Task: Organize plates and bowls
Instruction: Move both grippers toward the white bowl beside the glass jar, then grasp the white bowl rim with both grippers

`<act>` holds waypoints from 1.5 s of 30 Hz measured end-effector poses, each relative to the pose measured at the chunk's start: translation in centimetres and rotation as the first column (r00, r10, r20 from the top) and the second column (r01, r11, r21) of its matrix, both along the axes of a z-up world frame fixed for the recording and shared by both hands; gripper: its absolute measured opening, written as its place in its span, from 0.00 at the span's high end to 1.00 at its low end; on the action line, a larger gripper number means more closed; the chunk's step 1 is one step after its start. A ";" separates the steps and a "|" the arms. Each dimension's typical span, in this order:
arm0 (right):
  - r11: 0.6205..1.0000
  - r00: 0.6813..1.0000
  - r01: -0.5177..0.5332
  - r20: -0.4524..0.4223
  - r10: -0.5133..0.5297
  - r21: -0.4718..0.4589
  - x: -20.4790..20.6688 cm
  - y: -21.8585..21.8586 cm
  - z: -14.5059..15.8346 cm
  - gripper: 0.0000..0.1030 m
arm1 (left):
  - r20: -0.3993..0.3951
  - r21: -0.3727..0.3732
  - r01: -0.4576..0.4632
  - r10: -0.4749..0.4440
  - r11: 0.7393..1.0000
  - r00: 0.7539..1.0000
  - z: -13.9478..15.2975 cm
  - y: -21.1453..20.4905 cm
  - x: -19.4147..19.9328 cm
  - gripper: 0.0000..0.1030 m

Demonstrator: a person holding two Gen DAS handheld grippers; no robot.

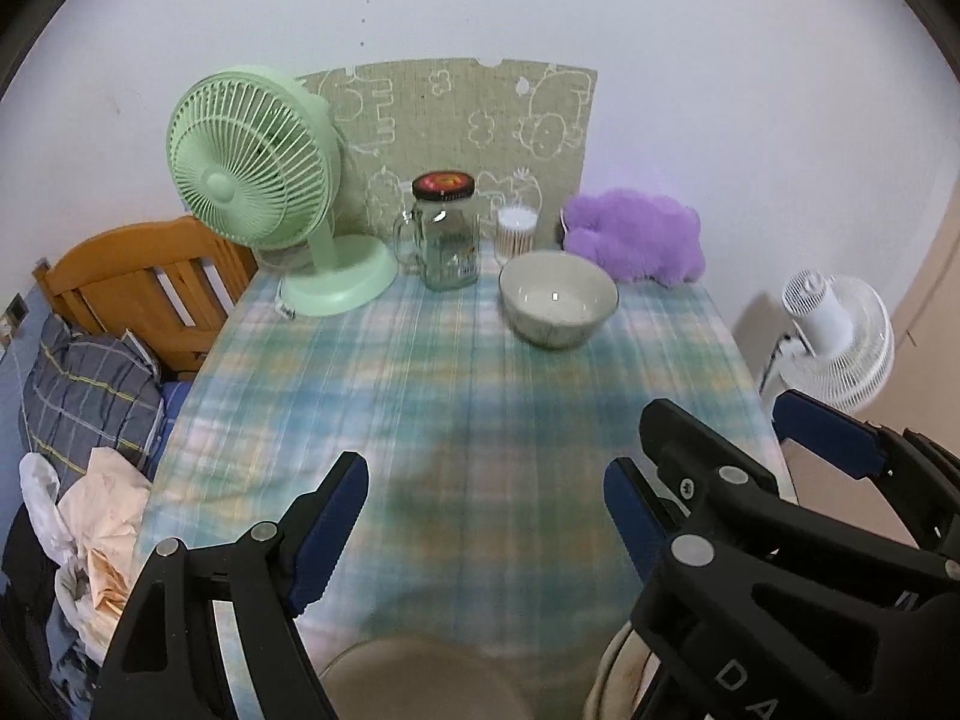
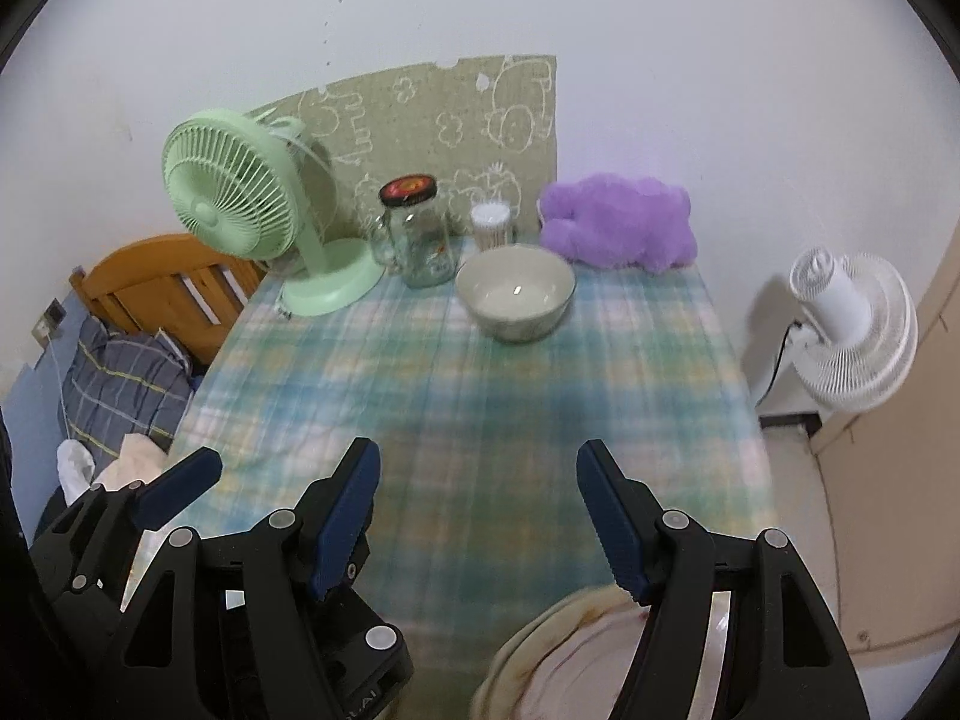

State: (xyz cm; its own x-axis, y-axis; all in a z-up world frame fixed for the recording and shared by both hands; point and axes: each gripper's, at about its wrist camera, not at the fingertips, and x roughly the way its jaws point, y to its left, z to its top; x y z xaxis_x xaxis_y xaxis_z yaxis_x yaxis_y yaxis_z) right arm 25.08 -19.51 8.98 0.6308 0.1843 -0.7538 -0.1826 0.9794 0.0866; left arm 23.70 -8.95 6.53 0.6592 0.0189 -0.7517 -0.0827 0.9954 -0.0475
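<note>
A pale bowl (image 1: 558,300) (image 2: 516,291) stands upright and empty at the back of the plaid-clothed table (image 1: 450,420) (image 2: 480,396). My left gripper (image 1: 480,516) hovers open over the near half of the cloth, well short of the bowl, with nothing between its blue pads. My right gripper (image 2: 480,510) is also open and empty, close beside the left one; it shows in the left wrist view as the right gripper (image 1: 750,438). Blurred cream, rounded dishes (image 2: 570,654) (image 1: 420,678) lie at the table's near edge under the grippers; I cannot tell their kind.
Along the back stand a green fan (image 1: 252,180), a glass jar mug with a red lid (image 1: 447,234), a cotton swab tub (image 1: 516,231) and a purple plush (image 1: 636,234). A wooden bed frame (image 1: 138,282) with bedding is left; a white fan (image 2: 852,330) is right.
</note>
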 end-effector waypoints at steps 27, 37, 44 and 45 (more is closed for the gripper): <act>1.000 1.000 0.015 0.025 -0.015 -0.007 18.2 -5.1 -2.8 0.31 | -0.003 0.080 -0.048 0.049 0.996 0.999 -3.1 -3.8 17.5 0.22; 0.999 0.999 0.032 -0.028 -0.033 -0.023 24.0 -3.8 -7.0 0.45 | -0.051 0.081 -0.010 0.014 0.997 0.999 -6.7 -2.9 22.9 0.41; 0.998 0.996 0.056 -0.067 -0.058 -0.030 27.1 -3.1 -10.2 0.55 | -0.097 0.073 0.000 0.007 0.997 0.995 -9.8 -2.5 25.7 0.46; 0.998 0.995 0.060 -0.073 -0.062 -0.030 27.4 -3.1 -10.5 0.55 | -0.102 0.072 0.002 0.006 0.997 0.995 -10.2 -2.5 26.0 0.46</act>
